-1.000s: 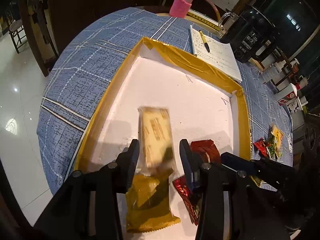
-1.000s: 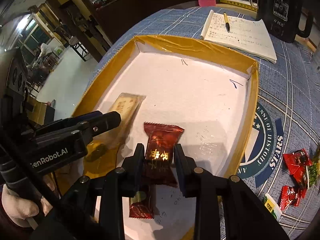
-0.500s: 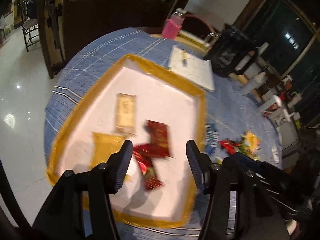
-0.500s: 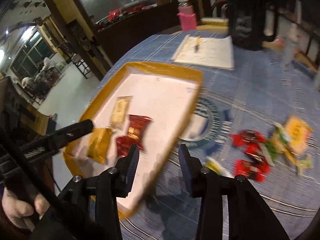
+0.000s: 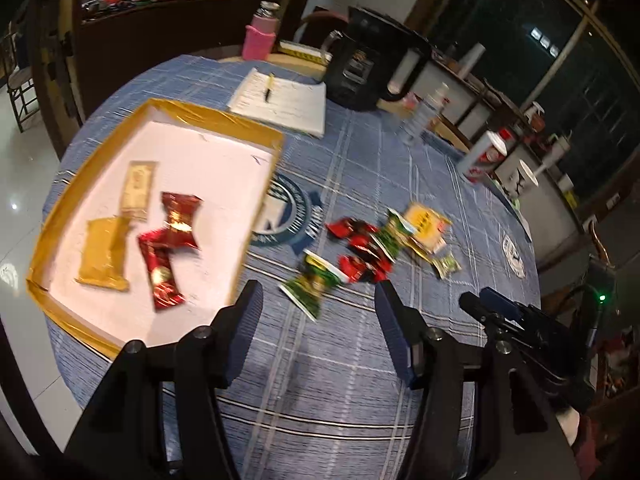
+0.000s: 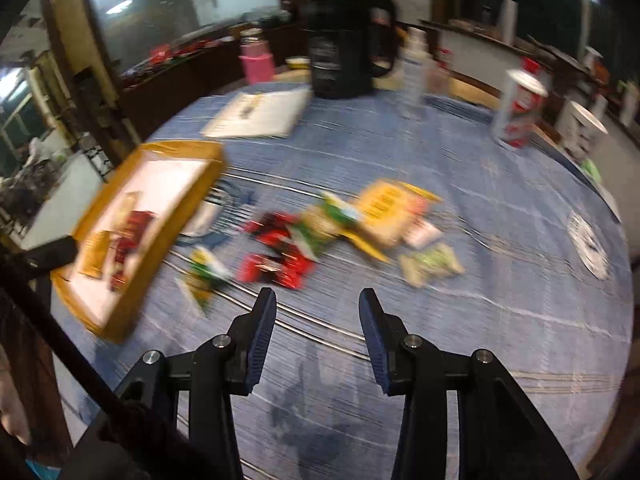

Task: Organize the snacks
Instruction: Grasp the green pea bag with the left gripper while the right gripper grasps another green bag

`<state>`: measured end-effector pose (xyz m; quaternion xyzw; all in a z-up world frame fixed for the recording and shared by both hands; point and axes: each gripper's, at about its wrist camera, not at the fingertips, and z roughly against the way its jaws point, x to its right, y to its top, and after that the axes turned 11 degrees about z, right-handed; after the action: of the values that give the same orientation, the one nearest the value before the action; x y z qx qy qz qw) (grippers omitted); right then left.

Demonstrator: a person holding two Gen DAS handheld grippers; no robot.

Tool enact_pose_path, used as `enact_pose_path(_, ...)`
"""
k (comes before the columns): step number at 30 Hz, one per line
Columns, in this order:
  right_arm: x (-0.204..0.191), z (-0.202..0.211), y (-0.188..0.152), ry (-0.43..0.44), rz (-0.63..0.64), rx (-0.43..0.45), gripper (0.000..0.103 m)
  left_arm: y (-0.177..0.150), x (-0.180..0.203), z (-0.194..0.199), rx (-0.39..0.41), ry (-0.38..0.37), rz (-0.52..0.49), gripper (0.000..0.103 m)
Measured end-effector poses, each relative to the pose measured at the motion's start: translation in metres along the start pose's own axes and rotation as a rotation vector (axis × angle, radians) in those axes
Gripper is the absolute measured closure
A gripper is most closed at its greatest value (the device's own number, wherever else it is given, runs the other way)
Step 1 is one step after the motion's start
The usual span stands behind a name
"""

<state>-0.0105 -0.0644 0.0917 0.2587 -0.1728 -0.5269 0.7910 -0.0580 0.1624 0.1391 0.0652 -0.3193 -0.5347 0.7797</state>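
A yellow-rimmed tray with a white floor lies at the left of the round table. In it are a pale bar, a golden packet and two red packets. Loose snacks lie on the blue cloth to its right: a green packet, red packets and a yellow packet. My left gripper hovers just short of the green packet, jaws opening, nothing between them. My right gripper hangs in front of the blurred red packets, jaws opening and empty.
At the back stand a notebook with a pen, a black jug, a pink-sleeved bottle, a clear bottle, a red and white can and a white cup. The table drops off at left.
The left gripper let go of the pale bar and the right one of a red packet, both in the tray. Both drew back, rose and swung right to the loose pile, jaws wider.
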Motion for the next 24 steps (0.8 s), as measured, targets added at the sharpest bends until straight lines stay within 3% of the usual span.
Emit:
enact_pose_path(8,0.055,-0.002,-0.046,-0.031,-0.118,-0.074,0.06,-0.016,0.022,-0.038,-0.08,0.034,-0.055,0.043)
enact_pose_path(12,0.056,-0.004,-0.051,-0.02,-0.128,-0.086,0.06,-0.016,0.029,-0.068,-0.091,0.079,-0.133,0.043)
enact_pose_path(17,0.052,-0.009,-0.051,-0.003,-0.14,-0.101,0.06,-0.014,0.042,-0.112,-0.089,0.182,-0.362,0.043)
enact_pose_path(24,0.044,-0.019,-0.045,0.009,-0.135,-0.119,0.06,-0.007,0.035,-0.147,-0.161,0.187,-0.395,0.043)
